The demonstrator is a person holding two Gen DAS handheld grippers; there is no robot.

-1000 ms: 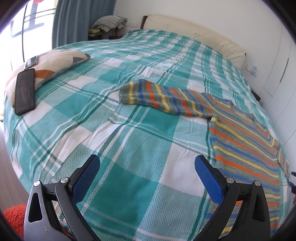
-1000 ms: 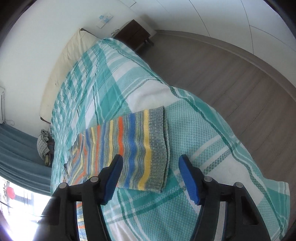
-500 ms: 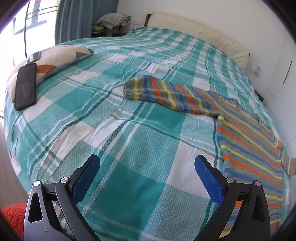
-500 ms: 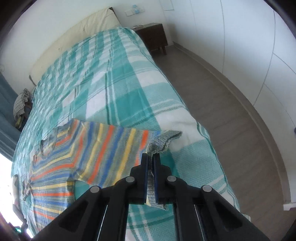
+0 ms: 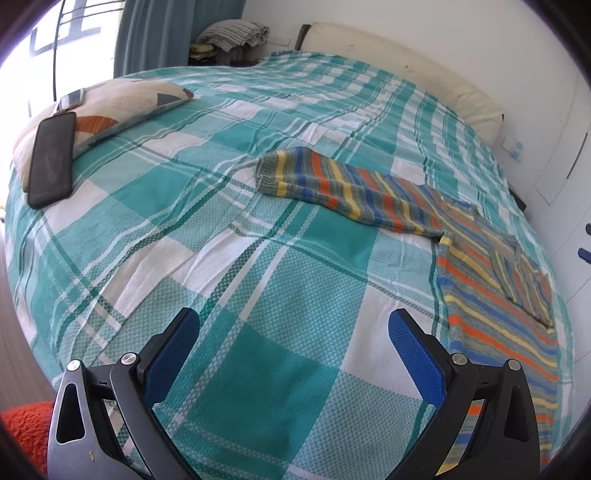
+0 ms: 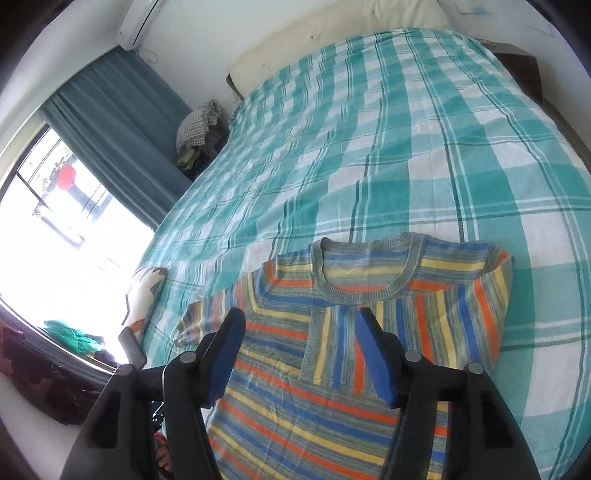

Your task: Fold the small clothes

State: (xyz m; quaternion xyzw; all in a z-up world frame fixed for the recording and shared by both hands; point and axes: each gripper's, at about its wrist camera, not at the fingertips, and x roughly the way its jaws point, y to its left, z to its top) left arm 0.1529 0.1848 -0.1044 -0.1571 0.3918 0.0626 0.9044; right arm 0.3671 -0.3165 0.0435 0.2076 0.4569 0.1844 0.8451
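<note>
A small striped knit sweater [image 6: 332, 402] lies flat on the teal plaid bedspread [image 6: 369, 147]. Its right sleeve [image 6: 424, 339] is folded across the chest, below the neckline. My right gripper [image 6: 301, 354] is open and empty, just above that folded sleeve. In the left wrist view the sweater [image 5: 491, 306] lies at the right, with its other sleeve [image 5: 351, 192] stretched out to the left. My left gripper [image 5: 291, 354] is open and empty above bare bedspread [image 5: 258, 277], well short of that sleeve.
A patterned cushion [image 5: 122, 99] with a dark phone [image 5: 51, 158] on it lies at the bed's left edge. A headboard pillow [image 5: 406, 62] and a bedside pile of cloths [image 5: 232, 33] are at the far end. Window and curtain [image 6: 118, 122] are on the left.
My right gripper was shut on the sleeve cuff, carried it over the sweater's chest, and has opened and let it go. My left gripper stayed open and shifted slightly.
</note>
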